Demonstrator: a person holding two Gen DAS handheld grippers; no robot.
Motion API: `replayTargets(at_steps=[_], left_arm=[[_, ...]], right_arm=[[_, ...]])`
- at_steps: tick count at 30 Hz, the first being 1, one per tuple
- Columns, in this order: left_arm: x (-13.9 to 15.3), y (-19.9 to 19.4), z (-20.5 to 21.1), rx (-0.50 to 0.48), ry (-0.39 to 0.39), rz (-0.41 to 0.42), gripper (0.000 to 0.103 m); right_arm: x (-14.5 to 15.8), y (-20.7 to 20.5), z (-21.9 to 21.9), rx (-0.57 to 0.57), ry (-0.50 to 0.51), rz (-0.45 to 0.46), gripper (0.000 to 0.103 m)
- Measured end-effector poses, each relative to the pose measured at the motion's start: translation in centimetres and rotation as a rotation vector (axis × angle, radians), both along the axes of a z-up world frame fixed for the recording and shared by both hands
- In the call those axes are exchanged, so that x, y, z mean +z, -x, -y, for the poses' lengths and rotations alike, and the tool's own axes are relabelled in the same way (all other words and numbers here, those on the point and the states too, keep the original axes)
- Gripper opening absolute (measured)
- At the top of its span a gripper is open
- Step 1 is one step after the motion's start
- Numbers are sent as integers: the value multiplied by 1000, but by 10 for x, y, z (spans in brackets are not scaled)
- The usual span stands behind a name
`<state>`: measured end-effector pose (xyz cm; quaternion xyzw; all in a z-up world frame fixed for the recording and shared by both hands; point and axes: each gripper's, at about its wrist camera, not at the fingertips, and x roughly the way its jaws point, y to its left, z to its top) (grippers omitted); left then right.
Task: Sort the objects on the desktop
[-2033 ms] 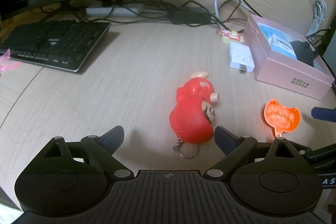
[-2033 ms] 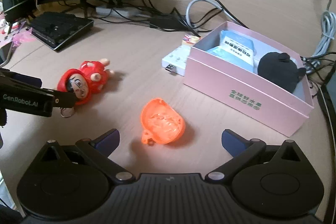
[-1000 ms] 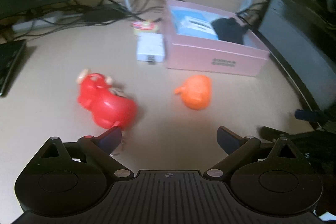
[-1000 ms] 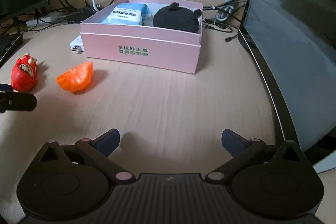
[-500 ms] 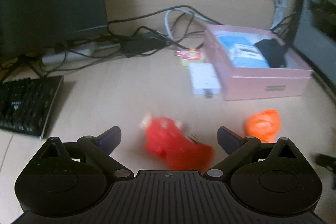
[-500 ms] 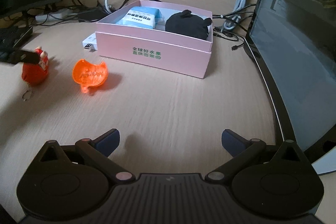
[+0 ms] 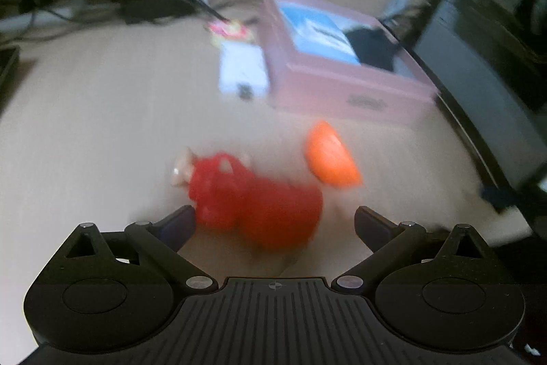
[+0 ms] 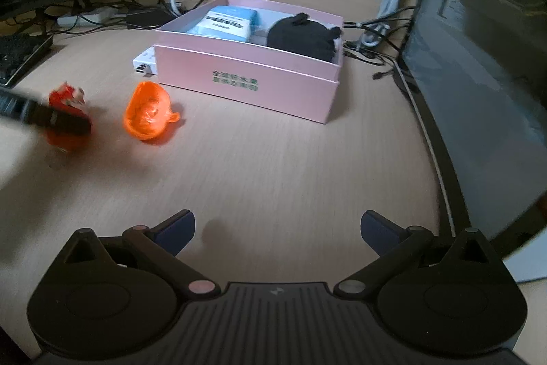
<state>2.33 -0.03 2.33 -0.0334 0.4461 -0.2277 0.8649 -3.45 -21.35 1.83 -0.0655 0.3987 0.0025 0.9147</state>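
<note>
A red doll keychain (image 7: 253,197) lies on the wooden desk, blurred by motion, between the wide-apart fingers of my left gripper (image 7: 275,221), which is open. Its left finger sits close against the doll. To the doll's right lies an orange plastic shell (image 7: 330,156). In the right wrist view the doll (image 8: 66,125) is at far left with a left-gripper finger (image 8: 41,113) across it, and the orange shell (image 8: 148,112) is beside it. My right gripper (image 8: 278,224) is open over bare desk, well short of both.
A pink open box (image 8: 246,81) holds a blue packet (image 8: 229,23) and a black pouch (image 8: 304,36). A white adapter (image 8: 145,60) lies at its left side. Cables (image 8: 143,12) and a keyboard (image 8: 17,57) sit behind. A dark computer case (image 8: 478,74) stands on the right.
The left gripper has swung and closed in on the red doll, which now lies between its fingers. The orange shell has turned over a little. The right gripper has barely shifted.
</note>
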Motion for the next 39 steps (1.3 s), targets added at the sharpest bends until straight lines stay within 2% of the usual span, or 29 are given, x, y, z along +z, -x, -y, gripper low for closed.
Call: replayTargets(at_steps=[3,8,10,11,17,20,22,24,28,35,38,39], left_arm=[[1,17,0,34,-51,-4,101],[12,36,-26,168,-89,4,101],[17,44,-40,230,-106,11,101],[19,47,-47,257,-113,11,101],[25,71,-78,384,-156,-5,101],[27,82,-86,420,-179,-15,101],[28,89,-89,436,-190,-19,101],[30,91,-91,445,-193,-21,101],[31,87,-84,423,-188,-16,101],[29,65,-41,266,-173,7,102],[27,57,-25,214,-166,8,102],[26,54,-20,199,-164,8,102]], right_arm=[[1,-10,-10,49,-29,6,103],[6,-31,-35,162,-56,45,103],[6,-43,-47,215,-61,48,90],[6,-48,-51,233,-70,44,88],[1,-75,-68,294,-132,42,83],[-5,-87,-71,292,-159,25,76],[-7,-92,-71,285,-171,12,63],[-9,-93,-71,276,-167,1,57],[-5,-85,-63,252,-172,8,57],[-1,-52,-39,227,-70,48,57],[0,-42,-22,182,-34,61,74],[1,-38,-16,163,-28,67,85]])
